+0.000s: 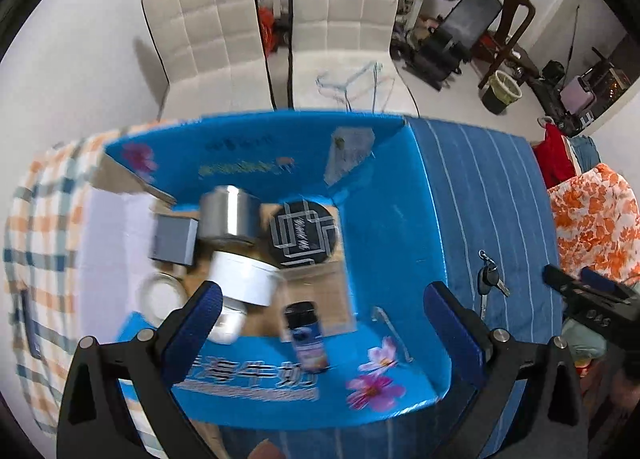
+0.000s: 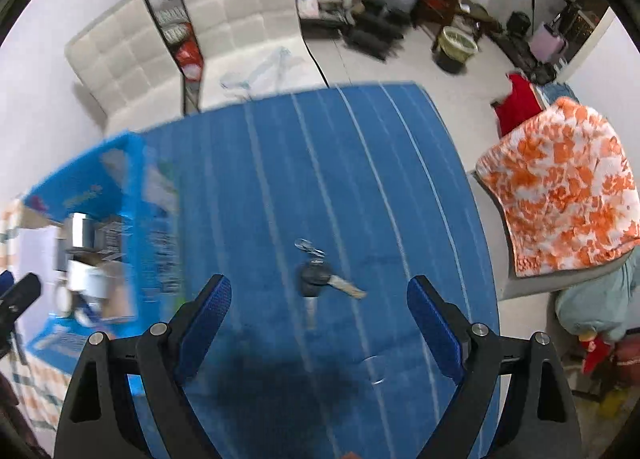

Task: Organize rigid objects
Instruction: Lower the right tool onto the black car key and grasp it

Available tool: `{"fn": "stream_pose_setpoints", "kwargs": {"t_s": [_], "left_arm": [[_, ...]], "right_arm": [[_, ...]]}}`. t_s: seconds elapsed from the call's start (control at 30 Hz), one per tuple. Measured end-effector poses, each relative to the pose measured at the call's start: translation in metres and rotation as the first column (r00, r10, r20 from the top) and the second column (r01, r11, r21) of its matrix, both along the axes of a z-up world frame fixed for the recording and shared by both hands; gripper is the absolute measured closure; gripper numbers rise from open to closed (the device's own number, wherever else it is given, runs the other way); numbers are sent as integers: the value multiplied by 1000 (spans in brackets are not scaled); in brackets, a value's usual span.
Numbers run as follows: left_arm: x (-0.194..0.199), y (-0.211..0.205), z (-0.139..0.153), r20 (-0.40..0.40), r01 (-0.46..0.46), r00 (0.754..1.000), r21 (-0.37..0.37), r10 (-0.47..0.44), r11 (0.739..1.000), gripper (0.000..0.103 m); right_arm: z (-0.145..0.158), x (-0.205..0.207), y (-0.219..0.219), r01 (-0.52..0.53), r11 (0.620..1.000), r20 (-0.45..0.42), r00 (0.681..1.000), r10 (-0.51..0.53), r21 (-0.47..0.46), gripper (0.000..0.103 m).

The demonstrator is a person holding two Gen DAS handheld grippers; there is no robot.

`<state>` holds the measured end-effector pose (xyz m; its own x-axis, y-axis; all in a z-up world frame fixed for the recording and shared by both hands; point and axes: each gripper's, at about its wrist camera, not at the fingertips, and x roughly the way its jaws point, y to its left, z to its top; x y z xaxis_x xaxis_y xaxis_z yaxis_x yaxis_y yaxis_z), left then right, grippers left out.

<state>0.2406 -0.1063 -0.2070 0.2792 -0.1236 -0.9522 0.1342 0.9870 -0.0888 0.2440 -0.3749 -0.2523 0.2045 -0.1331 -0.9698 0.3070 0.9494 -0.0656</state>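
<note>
**Now for the keys: last loose item on the cloth**

Plainly the right gripper (image 2: 319,319) hangs over the bunch of keys (image 2: 320,279), pointing steeply down, its blue pads spread wide and holding nothing. The keys lie flat on the blue striped cloth (image 2: 360,147), well apart from the blue box (image 1: 384,219), which already holds a steel cup (image 1: 228,215), a white tub (image 1: 246,279), a round black tin (image 1: 302,235) and a small dark bottle (image 1: 306,335). The left gripper (image 1: 320,319) hovers above the box, likewise wide open and empty.

To my eye, the next move is a straight descent with the pads either side of the dark key heads, the thickest part, since the flat blades offer little to pinch. Closing low against the cloth should catch the bunch; the ring may dangle, so the lift wants to be clean and high enough to clear the box wall.
</note>
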Motion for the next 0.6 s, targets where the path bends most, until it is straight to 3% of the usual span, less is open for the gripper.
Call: {"fn": "stream_pose_setpoints", "kwargs": {"t_s": [0.17, 0.37, 0.43, 0.5, 0.57, 0.6], "left_arm": [[10, -22, -34, -66, 15, 998, 25, -13, 1000, 0], [15, -31, -59, -115, 21, 993, 49, -15, 999, 0], [15, -33, -62, -117, 21, 993, 64, -13, 998, 0], [15, -33, -62, -119, 21, 993, 65, -14, 998, 0], [14, -32, -62, -126, 21, 992, 59, -13, 998, 0], [14, -32, -61, -127, 22, 992, 61, -15, 998, 0]], "right_arm": [[-68, 22, -20, -16, 997, -119, 993, 25, 76, 11], [-132, 38, -17, -65, 995, -234, 969, 83, 81, 11], [-152, 42, -16, -84, 994, -275, 956, 99, 66, 20], [-155, 42, -20, -63, 995, -244, 967, 80, 75, 20], [-152, 43, -19, -56, 996, -240, 968, 72, 74, 36], [-147, 44, -15, -59, 996, -225, 972, 73, 66, 59]]}}
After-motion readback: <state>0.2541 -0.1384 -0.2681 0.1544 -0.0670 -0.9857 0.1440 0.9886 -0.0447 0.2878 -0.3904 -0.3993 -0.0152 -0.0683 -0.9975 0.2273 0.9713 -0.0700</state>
